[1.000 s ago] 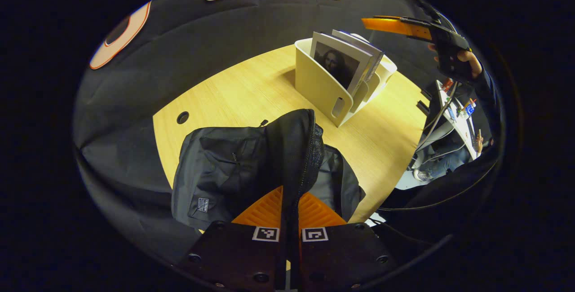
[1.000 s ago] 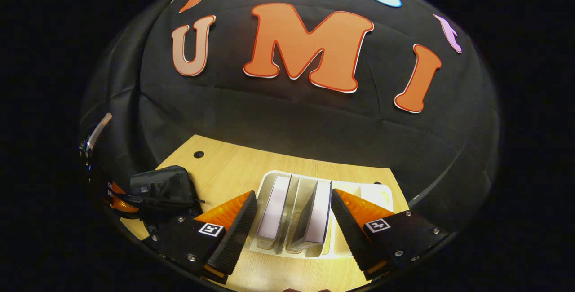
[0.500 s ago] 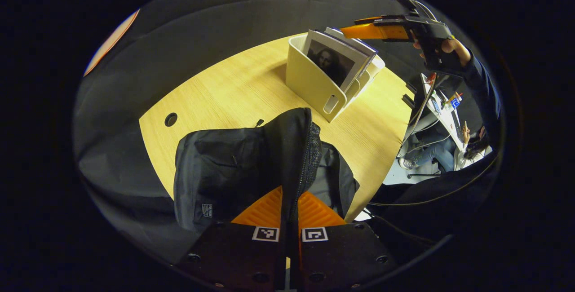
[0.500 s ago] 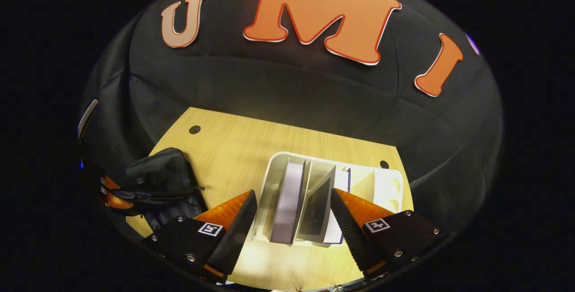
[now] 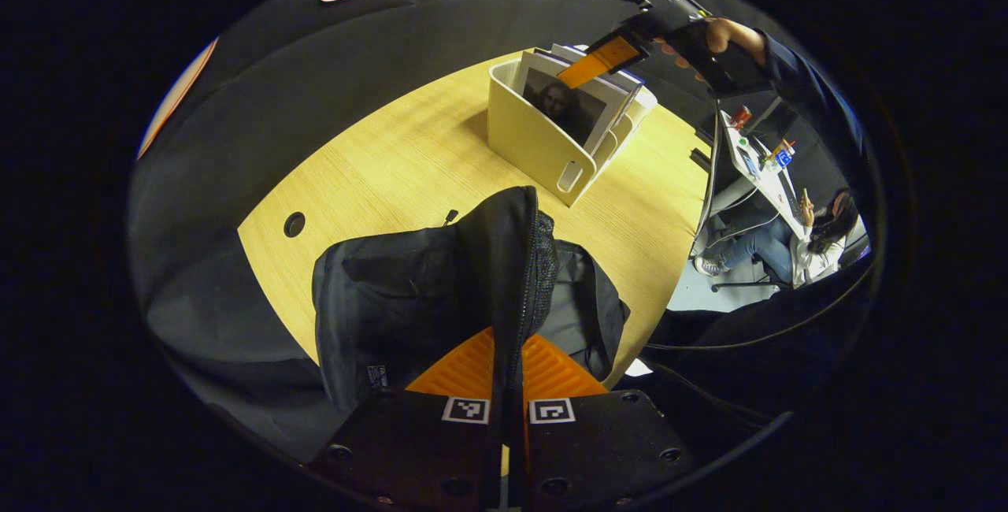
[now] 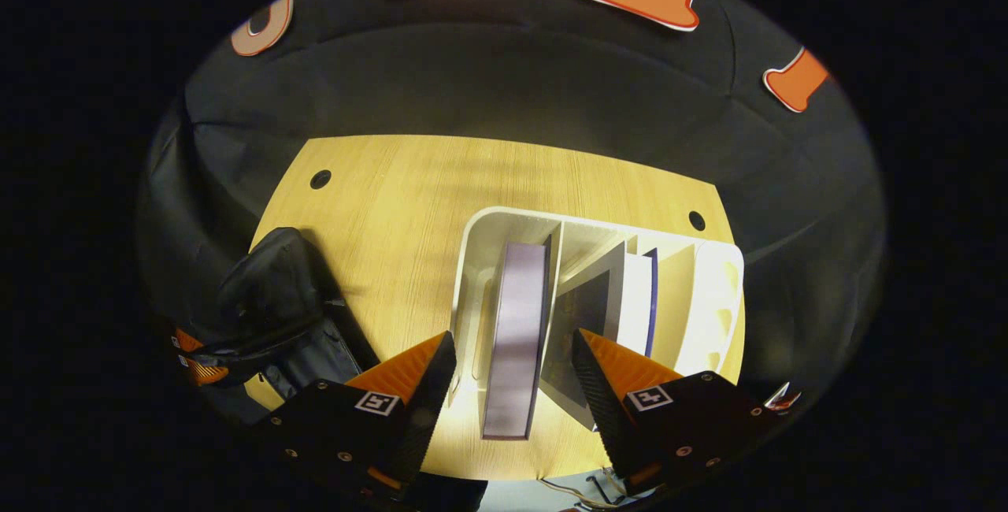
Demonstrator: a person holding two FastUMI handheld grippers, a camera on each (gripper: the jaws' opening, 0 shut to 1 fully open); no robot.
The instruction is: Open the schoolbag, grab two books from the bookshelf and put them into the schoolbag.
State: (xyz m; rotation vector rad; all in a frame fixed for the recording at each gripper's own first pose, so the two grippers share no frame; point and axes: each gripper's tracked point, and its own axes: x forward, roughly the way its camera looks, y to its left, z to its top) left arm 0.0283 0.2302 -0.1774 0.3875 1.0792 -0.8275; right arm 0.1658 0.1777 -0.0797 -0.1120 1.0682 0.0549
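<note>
The black schoolbag [image 5: 394,291] lies on the wooden table [image 5: 378,157], and my left gripper [image 5: 508,339] is shut on its zipped flap edge, holding that flap upright. Behind it stands a cream bookshelf [image 5: 535,146] with several books [image 5: 571,102]. A hand holds my right gripper [image 5: 598,63] just over their tops. In the right gripper view I look down into the bookshelf [image 6: 472,260]. My right gripper [image 6: 513,337] is open, its fingers on either side of a thick grey-edged book [image 6: 516,315]. A dark-covered book [image 6: 587,315] leans beside it. The schoolbag [image 6: 268,299] and left gripper [image 6: 193,358] sit at the left.
Round cable holes [image 5: 294,223] [image 6: 696,220] pierce the table. Past its right edge a seated person [image 5: 819,236] is at a cluttered desk [image 5: 756,165], and cables [image 5: 709,181] hang there. The black cloth wall rises close behind the table.
My right gripper has come down and tilted forward over the bookshelf, so the books now lie between its open fingers. The left gripper keeps its hold on the bag flap, hardly moving.
</note>
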